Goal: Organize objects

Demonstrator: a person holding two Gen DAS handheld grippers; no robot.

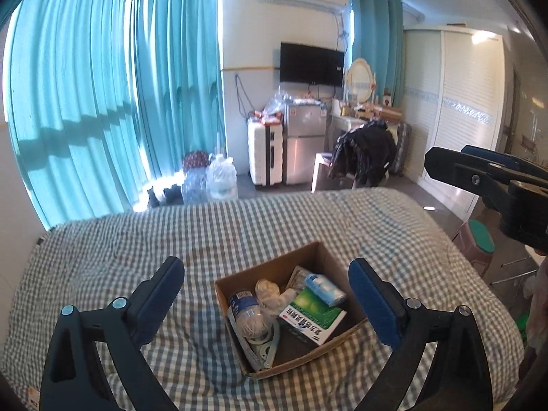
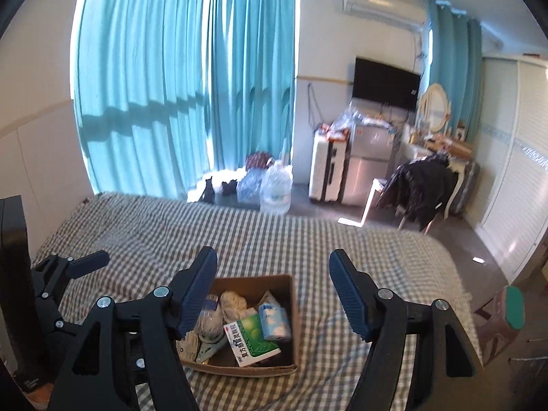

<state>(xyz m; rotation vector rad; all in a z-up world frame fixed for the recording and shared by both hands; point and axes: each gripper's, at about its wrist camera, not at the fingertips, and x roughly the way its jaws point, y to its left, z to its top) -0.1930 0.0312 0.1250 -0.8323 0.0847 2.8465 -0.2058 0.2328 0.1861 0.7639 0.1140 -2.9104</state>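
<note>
**Filled box on the bed, both claws released above it**

A cardboard box (image 1: 310, 257) sits on the checked bed (image 1: 120, 239), nearer the foot-right part of the mattress than the left side, with bare bedding all round it. Inside lie a plastic bottle (image 1: 245, 308) along the box's left wall, a white cloth bundle (image 1: 270, 291) beside it, a green medicine carton (image 1: 313, 311) in the middle, a blue-and-white tissue pack (image 1: 323, 287) toward the far right corner, and a pale clip-like tool (image 1: 265, 346) at the near left corner.

The left claw (image 1: 267, 294) hovers over the box, its jaws spread wide and gripping nothing; the box's width fits between them. The right claw (image 2: 274, 291) also hangs released and empty, its left finger overlapping the box's near left corner in the right wrist view, its right finger over open bedding.

The bed's left half is bare up to the curtain (image 1: 85, 102) side. Beyond the foot edge the floor carries water jugs (image 1: 222, 178), a white suitcase (image 1: 265, 150) and a chair draped with dark clothes (image 1: 366, 150). A stool (image 1: 479, 239) stands just beside the bed's right edge.
</note>
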